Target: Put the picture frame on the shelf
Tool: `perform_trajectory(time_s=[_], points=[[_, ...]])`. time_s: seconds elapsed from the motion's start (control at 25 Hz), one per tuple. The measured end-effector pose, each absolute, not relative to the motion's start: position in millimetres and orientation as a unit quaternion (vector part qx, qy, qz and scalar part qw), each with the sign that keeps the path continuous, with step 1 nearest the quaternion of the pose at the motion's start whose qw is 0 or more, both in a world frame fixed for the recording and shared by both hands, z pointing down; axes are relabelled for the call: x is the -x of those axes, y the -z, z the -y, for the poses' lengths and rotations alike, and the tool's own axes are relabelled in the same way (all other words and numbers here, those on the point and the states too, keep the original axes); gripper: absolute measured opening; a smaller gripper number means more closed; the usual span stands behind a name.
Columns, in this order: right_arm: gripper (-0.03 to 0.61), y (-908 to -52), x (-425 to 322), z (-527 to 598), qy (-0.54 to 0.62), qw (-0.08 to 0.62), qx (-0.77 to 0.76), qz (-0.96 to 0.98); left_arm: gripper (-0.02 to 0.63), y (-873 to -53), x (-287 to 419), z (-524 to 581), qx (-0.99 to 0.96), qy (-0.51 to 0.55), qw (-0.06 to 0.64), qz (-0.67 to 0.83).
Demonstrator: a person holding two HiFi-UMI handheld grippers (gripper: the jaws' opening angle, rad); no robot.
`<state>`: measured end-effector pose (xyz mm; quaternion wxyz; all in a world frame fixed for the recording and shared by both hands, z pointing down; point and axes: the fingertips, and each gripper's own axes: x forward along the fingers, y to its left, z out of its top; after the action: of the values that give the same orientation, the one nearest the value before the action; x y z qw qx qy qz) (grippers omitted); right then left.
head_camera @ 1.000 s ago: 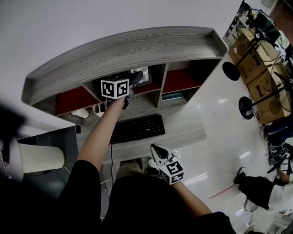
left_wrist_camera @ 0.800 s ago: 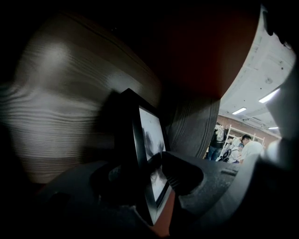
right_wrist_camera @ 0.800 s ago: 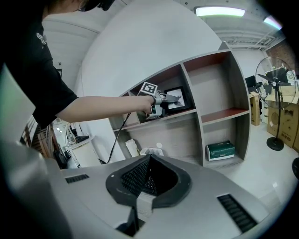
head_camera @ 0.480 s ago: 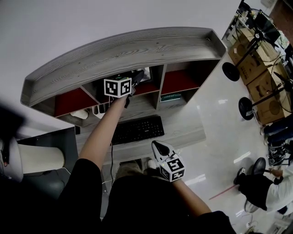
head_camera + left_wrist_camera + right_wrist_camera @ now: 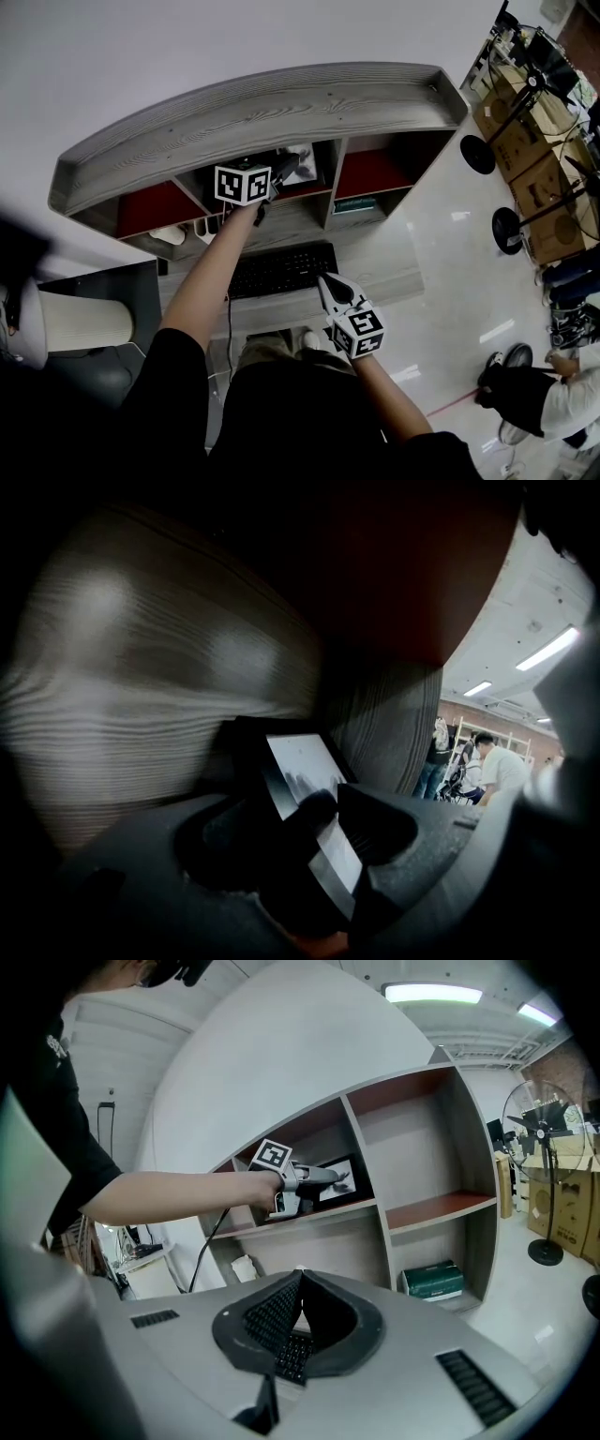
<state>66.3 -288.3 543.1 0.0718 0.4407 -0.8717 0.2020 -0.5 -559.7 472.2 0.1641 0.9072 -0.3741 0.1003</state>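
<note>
White wall backs a grey wood-grain shelf (image 5: 253,112) with a curved top and open compartments, two of them lined red. At the far left, a white item (image 5: 169,232) lies in the low compartment under the left red one.

Reaching into the middle compartment, the left gripper (image 5: 284,169) has its jaws wide; they have just been opening, with the picture frame (image 5: 300,761) between them and no pad pressing on it. That black frame stands on the compartment's board, tilted back toward the rear wall.

Below, a black keyboard (image 5: 281,269) lies on the grey surface (image 5: 398,279). Above the surface's front edge, the right gripper (image 5: 333,289) hangs with its jaws closed together on nothing.

Further right, a green box (image 5: 358,202) sits in the bottom compartment. Two fan stands (image 5: 478,155) are on the glossy floor beyond.
</note>
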Motion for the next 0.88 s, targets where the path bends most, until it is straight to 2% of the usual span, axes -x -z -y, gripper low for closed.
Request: perform_trajectory(time_s=[0.24, 0.48, 0.64, 0.88], points=[[0.011, -530, -66, 311, -0.195, 0.059, -0.449, 0.870, 0.247, -468, -3, 559, -0.914, -0.092, 0.156, 0.364], [0.011, -521, -66, 320, -0.186, 0.053, -0.452, 0.871, 0.218, -448, 0, 565, -0.917, -0.074, 0.078, 0.385], [0.011, -530, -63, 312, -0.195, 0.060, -0.449, 0.870, 0.166, -435, 8, 577, -0.906, -0.054, 0.049, 0.416], [0.011, -537, -56, 305, -0.201, 0.068, -0.442, 0.871, 0.161, -445, 5, 579, -0.914, -0.063, 0.080, 0.393]])
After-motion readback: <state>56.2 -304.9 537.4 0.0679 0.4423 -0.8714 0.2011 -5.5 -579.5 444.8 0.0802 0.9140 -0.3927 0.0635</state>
